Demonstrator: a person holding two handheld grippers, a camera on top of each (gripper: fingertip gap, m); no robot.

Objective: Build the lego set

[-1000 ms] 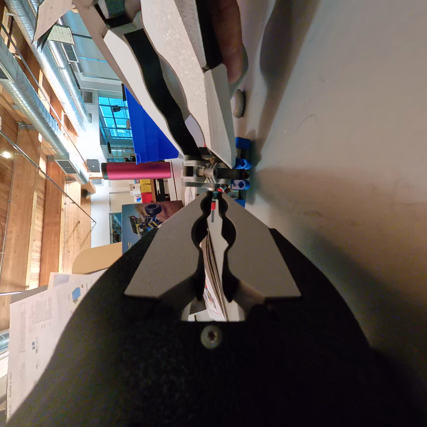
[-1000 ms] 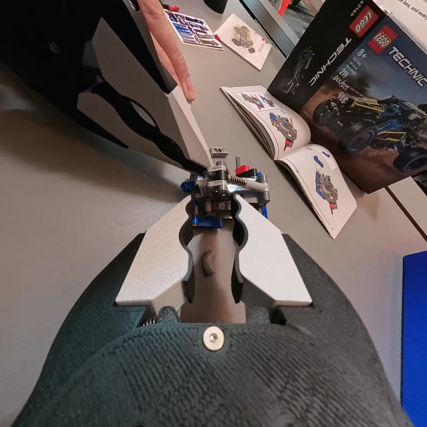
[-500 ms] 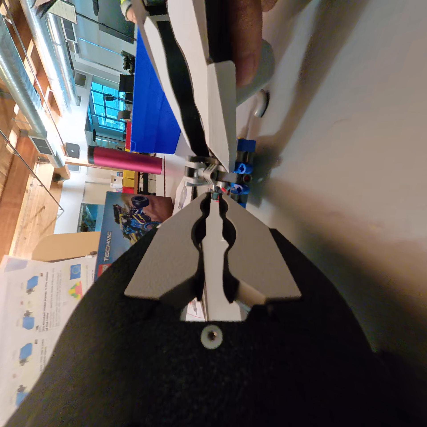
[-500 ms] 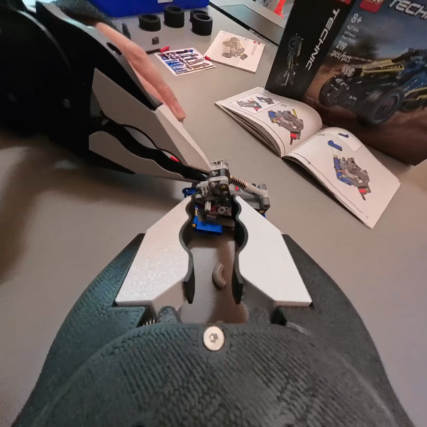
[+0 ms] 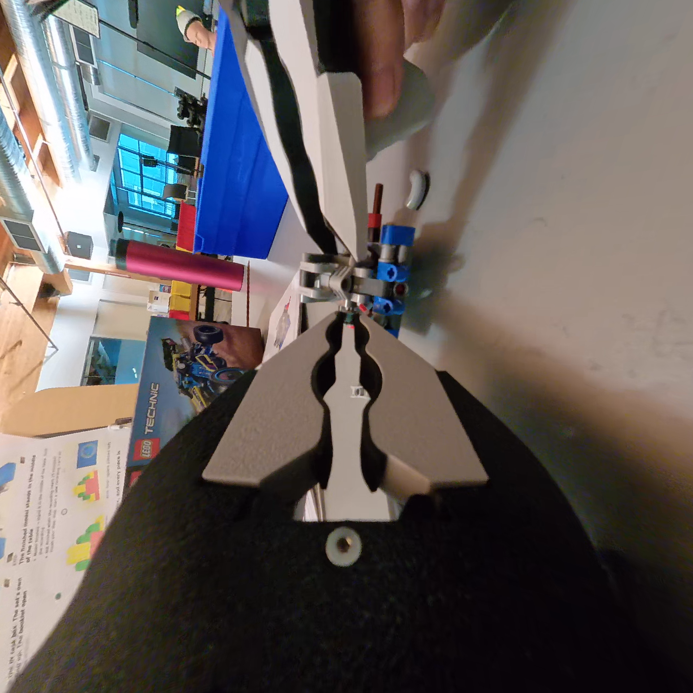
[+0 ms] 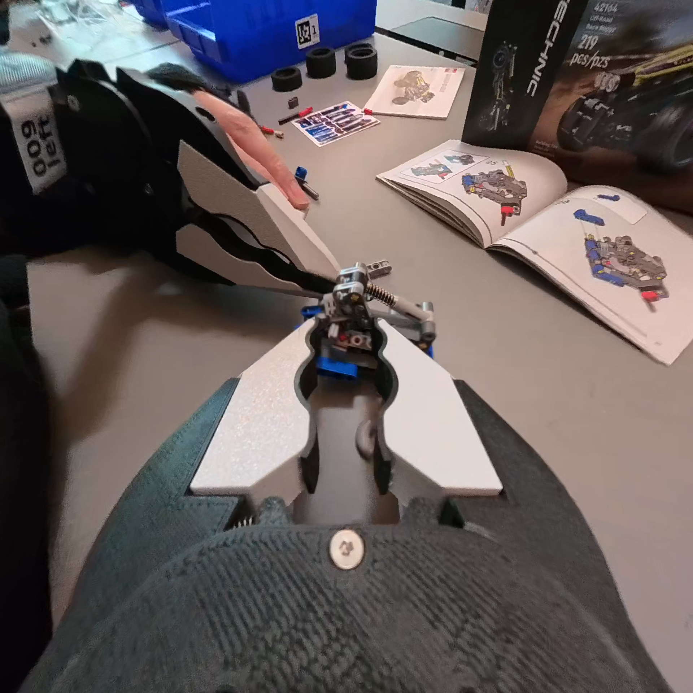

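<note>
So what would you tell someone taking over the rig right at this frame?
Right gripper: shut on the lego assembly, which sits low on the table.
Left gripper: jaws almost closed on a small piece, with its tips at the assembly's upper end.
Done: a partial chassis with a spring strut.
Left: seat that piece, then carry on from the open booklet. The tyres, sticker sheet and a curved grey piece lie unused.
</note>
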